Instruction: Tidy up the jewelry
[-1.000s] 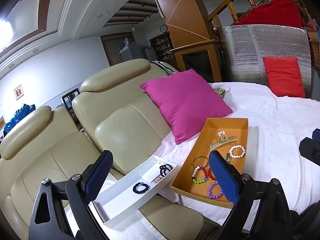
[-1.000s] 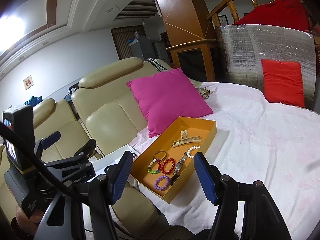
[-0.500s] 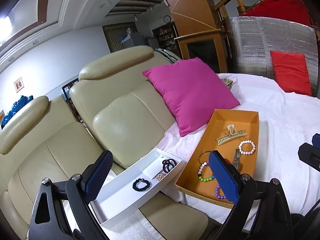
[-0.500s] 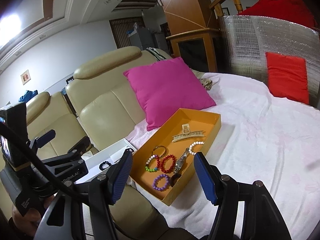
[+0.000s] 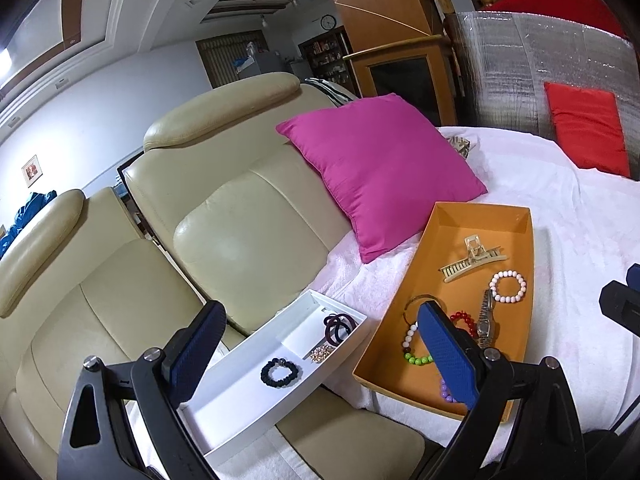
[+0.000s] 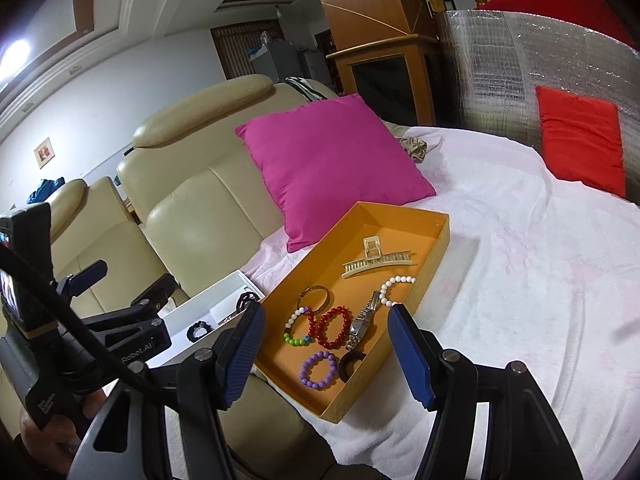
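Right wrist view, one orange tray, five bracelets, one watch, right claw apart, empty.

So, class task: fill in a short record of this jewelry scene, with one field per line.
orange tray: hair claw, watch, several bead bracelets
white tray: black bracelet, purple hair tie, small gold piece
surface: white cloth
left gripper: open, empty
right gripper: open, empty
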Demonstrator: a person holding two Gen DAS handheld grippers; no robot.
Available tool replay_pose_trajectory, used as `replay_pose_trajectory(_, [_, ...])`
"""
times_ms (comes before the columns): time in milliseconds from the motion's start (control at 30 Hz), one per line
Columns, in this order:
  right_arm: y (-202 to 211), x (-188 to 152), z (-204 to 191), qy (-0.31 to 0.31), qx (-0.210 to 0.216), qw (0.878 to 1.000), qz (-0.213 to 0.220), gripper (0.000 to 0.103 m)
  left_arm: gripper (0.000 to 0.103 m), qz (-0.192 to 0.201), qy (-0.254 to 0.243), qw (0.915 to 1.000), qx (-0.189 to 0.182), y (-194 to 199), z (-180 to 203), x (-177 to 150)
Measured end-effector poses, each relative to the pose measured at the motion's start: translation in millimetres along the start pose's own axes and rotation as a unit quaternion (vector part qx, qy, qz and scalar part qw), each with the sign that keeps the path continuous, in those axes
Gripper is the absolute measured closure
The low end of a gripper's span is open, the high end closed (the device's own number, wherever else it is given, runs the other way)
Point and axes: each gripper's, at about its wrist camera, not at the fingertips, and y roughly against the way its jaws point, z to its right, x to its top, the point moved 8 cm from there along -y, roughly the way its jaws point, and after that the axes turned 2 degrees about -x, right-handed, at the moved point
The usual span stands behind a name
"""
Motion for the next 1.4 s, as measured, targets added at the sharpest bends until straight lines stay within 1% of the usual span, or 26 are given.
replay_pose_trajectory(200, [-11, 3, 4, -0.004, -0.001, 1.0, -0.006, 0.036, 0.007, -0.006, -0.006, 1.0, -0.001, -10, 4, 1])
replay_pose_trajectory(567, [-27, 4, 3, -0.001, -0.001, 1.0, -0.016, 0.036, 0.007, -0.012, -0.003, 0.9999, 0.001, -22, 1, 3])
replay_pose_trajectory(967, [-45, 8, 3, -0.005, 0.012, 1.0, -0.026, 0.036, 0.007, -0.025, -0.008, 0.9995, 0.016, -34, 1, 2])
replay_pose_trajectory(1167, [-48, 8, 5, -0.005, 0.016, 0.999, -0.027, 0.036, 0.007, -0.025, -0.011, 0.9994, 0.02, -33, 3, 3])
replay_pose_trajectory(1400, [-47, 7, 12, -0.014, 0.015, 0.999, -0.028, 0.036, 0.007, -0.021, -0.02, 0.9995, 0.015, -28, 9, 5])
